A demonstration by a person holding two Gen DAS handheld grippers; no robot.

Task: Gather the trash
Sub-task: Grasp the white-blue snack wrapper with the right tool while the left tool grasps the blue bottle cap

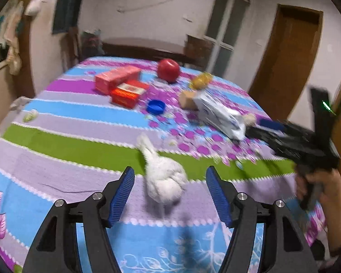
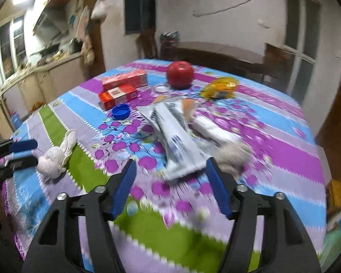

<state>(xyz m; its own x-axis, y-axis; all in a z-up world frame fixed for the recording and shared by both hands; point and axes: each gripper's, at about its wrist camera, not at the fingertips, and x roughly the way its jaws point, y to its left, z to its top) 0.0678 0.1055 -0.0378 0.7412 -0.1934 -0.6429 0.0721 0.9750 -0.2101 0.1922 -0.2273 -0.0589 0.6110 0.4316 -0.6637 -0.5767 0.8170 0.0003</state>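
A crumpled white tissue (image 1: pixel 163 177) lies on the striped tablecloth (image 1: pixel 56 145), just beyond and between the fingers of my left gripper (image 1: pixel 169 182), which is open and empty. It also shows in the right wrist view (image 2: pixel 56 157), with the left gripper (image 2: pixel 22 153) beside it. A silver-white wrapper (image 2: pixel 177 145) lies ahead of my right gripper (image 2: pixel 170 175), which is open and empty. A second crumpled tissue (image 2: pixel 234 157) sits by its right finger. The right gripper (image 1: pixel 261 128) shows in the left wrist view next to the wrapper (image 1: pixel 218 113).
Farther back stand two red boxes (image 1: pixel 125 86), a red apple (image 1: pixel 168 69), a blue bottle cap (image 1: pixel 156 107), a yellow wrapper (image 1: pixel 201 80) and a small tan block (image 1: pixel 187 100). A small wad (image 1: pixel 30 116) lies near the left edge.
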